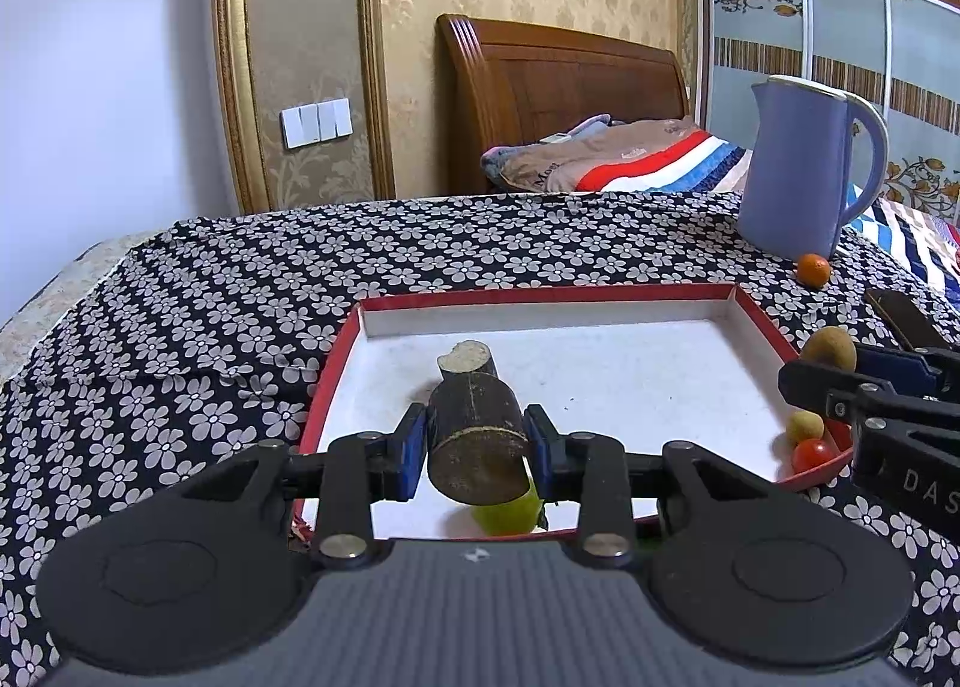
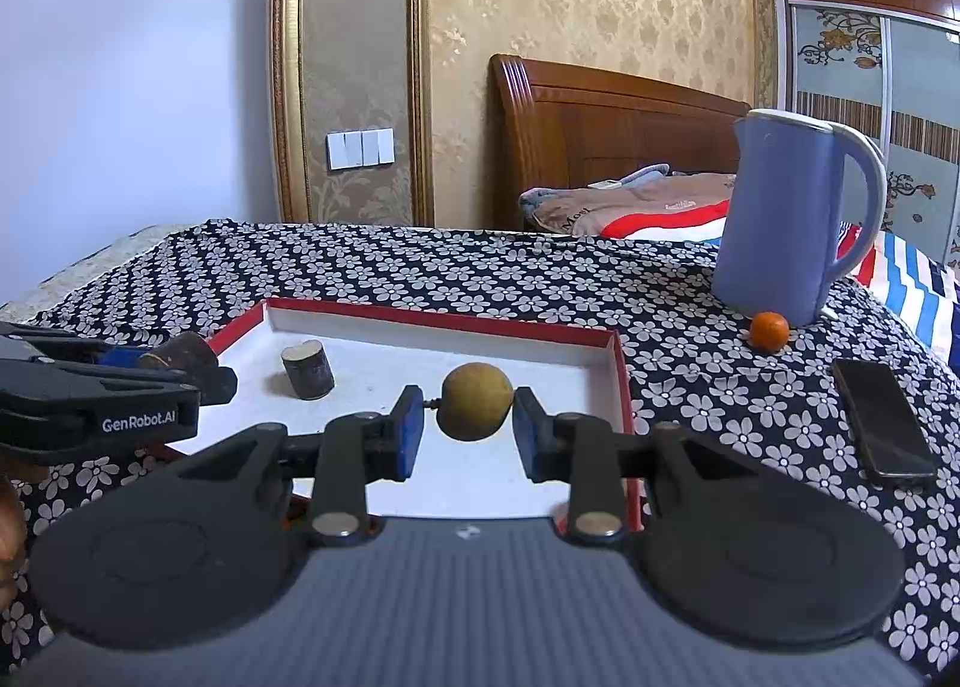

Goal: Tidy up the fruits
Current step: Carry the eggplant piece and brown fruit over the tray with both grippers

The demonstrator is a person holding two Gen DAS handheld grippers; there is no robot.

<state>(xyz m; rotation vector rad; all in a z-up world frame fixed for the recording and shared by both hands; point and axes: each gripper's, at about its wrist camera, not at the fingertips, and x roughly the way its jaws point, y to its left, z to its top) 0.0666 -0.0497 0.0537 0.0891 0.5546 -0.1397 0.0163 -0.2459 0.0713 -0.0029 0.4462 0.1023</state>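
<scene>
Round brown fruit (image 2: pixel 475 410) being clamped by right gripper (image 2: pixel 467 430); dark cut cylinder piece (image 1: pixel 476 443) being clamped by left gripper (image 1: pixel 477 447) (both above red-rimmed white tray (image 1: pixel 600 291)).

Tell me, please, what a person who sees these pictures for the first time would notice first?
Probably the shallow red-rimmed white tray in the middle of the black flower-patterned tablecloth, with both grippers above it. The left gripper clamps a dark brown cut cylinder piece; the right gripper holds a round brownish-yellow fruit. Behind, at the right, a tall blue plastic jug stands beside a small orange fruit.
</scene>
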